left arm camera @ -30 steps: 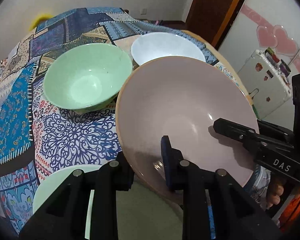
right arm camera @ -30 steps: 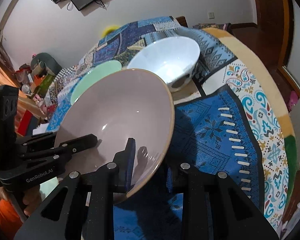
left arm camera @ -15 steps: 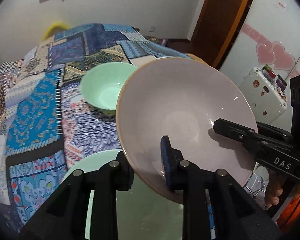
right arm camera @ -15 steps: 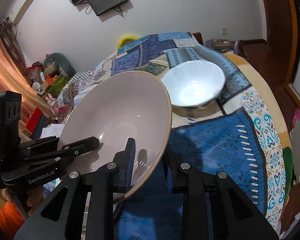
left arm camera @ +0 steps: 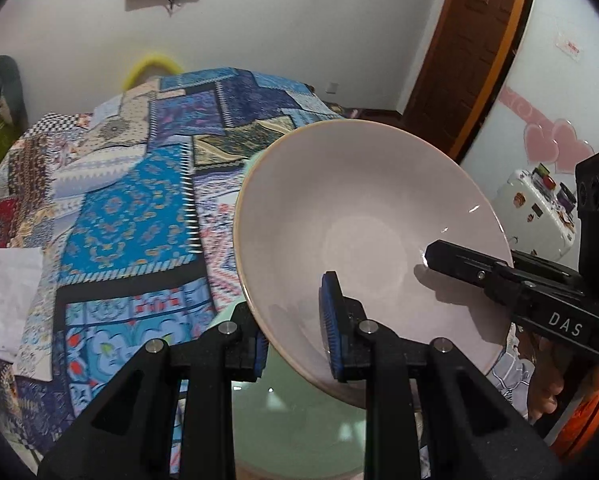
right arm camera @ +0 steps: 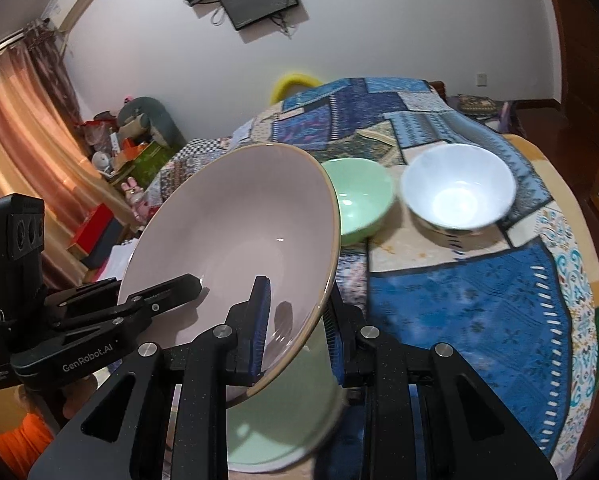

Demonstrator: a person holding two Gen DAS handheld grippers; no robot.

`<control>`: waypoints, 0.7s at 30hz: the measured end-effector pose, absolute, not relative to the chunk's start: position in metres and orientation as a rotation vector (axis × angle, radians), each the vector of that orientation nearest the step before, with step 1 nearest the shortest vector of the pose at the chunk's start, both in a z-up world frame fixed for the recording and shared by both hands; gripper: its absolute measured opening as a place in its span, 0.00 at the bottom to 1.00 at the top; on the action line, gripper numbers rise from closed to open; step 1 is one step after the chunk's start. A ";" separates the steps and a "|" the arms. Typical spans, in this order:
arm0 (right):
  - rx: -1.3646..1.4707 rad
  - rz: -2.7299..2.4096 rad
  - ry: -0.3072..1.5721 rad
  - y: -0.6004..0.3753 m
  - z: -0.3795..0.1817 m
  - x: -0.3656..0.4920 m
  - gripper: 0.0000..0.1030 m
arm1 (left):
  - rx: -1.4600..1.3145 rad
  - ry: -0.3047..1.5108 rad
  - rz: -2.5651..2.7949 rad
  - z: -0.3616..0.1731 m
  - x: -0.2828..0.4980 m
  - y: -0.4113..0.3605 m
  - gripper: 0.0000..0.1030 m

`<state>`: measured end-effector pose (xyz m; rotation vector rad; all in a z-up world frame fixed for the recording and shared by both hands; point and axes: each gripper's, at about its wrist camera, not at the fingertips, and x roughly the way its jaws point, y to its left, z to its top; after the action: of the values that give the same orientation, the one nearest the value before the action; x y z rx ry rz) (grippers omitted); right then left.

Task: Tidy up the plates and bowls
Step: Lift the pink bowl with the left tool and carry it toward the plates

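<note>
A wide pale pink bowl (left arm camera: 363,224) with a tan rim hangs tilted above the table, held from both sides. My left gripper (left arm camera: 295,340) is shut on its near rim, one blue pad inside and one outside. My right gripper (right arm camera: 297,340) is shut on the opposite rim (right arm camera: 235,240) in the same way. Right below the bowl lies a pale green plate (left arm camera: 295,424), seen too in the right wrist view (right arm camera: 283,420). Farther back on the cloth stand a small green bowl (right arm camera: 361,200) and a white bowl (right arm camera: 457,192).
A patchwork blue tablecloth (left arm camera: 131,216) covers the round table (right arm camera: 459,300). White paper (left arm camera: 3,300) lies at its left edge. A small white fridge (left arm camera: 535,216) and a wooden door (left arm camera: 471,48) stand to the right. Clutter and curtains (right arm camera: 15,160) fill the left side of the room.
Both grippers have lifted the pink bowl and drawn it back toward the near edge. The green and white bowls now look smaller and farther off, and the green plate has come under the bowl.
</note>
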<state>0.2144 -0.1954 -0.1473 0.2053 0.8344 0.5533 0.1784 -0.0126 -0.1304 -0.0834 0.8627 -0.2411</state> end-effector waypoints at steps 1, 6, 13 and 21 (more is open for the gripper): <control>0.198 0.561 0.832 -0.190 -0.146 0.213 0.23 | -0.085 0.859 -0.231 -0.129 0.175 -0.007 0.23; 0.188 0.609 0.830 -0.164 -0.144 0.209 0.23 | -0.103 0.843 -0.186 -0.126 0.158 0.022 0.23; 0.170 0.675 0.844 -0.127 -0.149 0.200 0.23 | -0.131 0.853 -0.130 -0.130 0.133 0.064 0.24; 0.157 0.745 0.881 -0.085 -0.163 0.192 0.23 | -0.149 0.860 -0.044 -0.141 0.106 0.103 0.24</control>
<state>0.1920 -0.0852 -0.1631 0.1568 0.8813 0.7447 0.1063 0.1027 -0.1412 -0.1493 0.8596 -0.0442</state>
